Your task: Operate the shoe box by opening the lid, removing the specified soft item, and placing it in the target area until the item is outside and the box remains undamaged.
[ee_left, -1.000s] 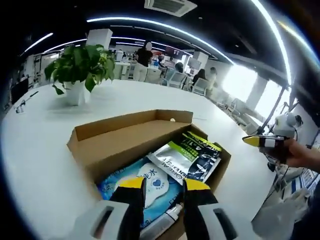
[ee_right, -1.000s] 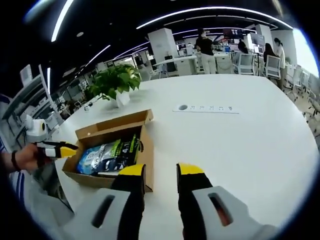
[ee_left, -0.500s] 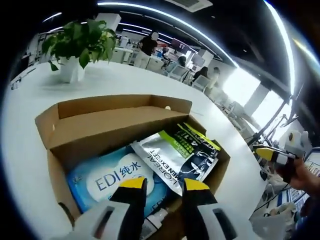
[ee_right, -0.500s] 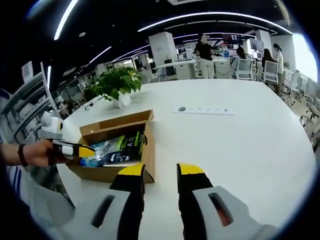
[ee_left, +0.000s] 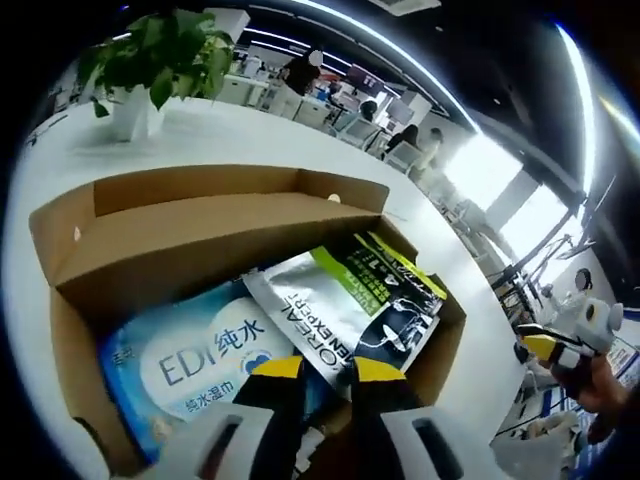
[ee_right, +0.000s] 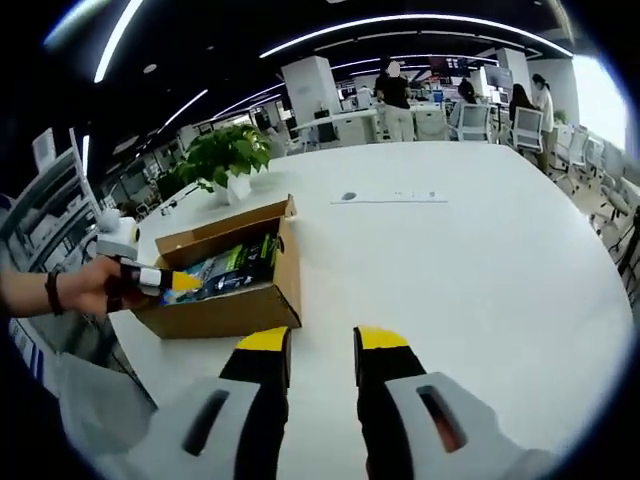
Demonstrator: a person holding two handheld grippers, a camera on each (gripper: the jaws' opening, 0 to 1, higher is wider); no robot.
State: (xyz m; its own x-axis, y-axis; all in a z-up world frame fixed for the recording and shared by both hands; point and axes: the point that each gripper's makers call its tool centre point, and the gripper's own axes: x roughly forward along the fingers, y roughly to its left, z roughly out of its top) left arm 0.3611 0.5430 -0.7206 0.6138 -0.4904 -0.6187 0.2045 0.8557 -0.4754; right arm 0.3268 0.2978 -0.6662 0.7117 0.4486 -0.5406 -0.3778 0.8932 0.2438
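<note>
**Left claw over the open shoe box**

I'm looking across an open office with ceiling light strips and people at far desks; a white worktop [ee_right: 480,260] carries everything. On it, ahead of my left claw [ee_left: 322,372], sits the cardboard shoe box [ee_left: 190,225], open at the top. That claw's jaws stand slightly spread, gripping nothing, tips just above the blue wipes pack [ee_left: 190,360] and beside the silver-green pouch [ee_left: 350,305]. A potted plant [ee_left: 150,65] stands beyond the box. My right claw [ee_right: 320,345] hovers spread and empty over bare worktop, the box ahead to its left.
</note>
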